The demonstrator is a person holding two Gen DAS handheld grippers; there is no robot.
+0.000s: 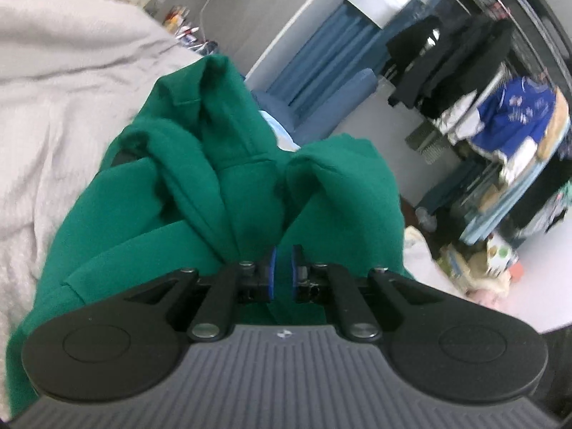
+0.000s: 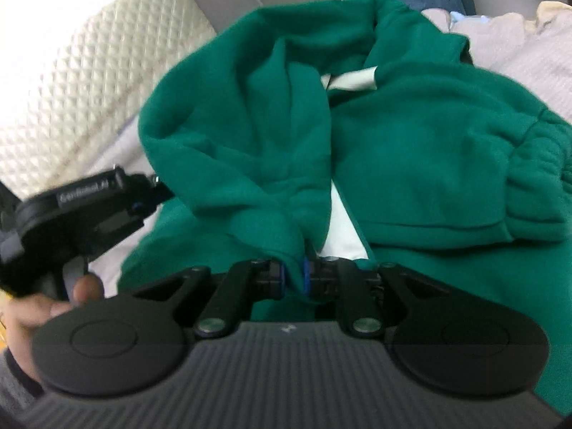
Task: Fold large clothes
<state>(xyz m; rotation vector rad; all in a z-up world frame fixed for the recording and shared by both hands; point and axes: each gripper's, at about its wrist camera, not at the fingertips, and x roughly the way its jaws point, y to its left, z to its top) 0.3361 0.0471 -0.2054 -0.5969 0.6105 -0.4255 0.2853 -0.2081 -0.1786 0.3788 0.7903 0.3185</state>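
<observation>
A large green sweatshirt lies bunched on a pale bed cover. In the left wrist view its folds run together into the narrow gap between the blue pads, and my left gripper is shut on that fabric. In the right wrist view the sweatshirt spreads ahead with a white neck label showing. My right gripper is shut on a pinched edge of the cloth. The left gripper also shows at the left of that view, held by a hand, its tip against the garment's left side.
A quilted cream headboard stands behind the bed. Beyond the bed's far side are a blue curtain, a blue chair and a crowded clothes rack. A charger cable hangs on the grey wall.
</observation>
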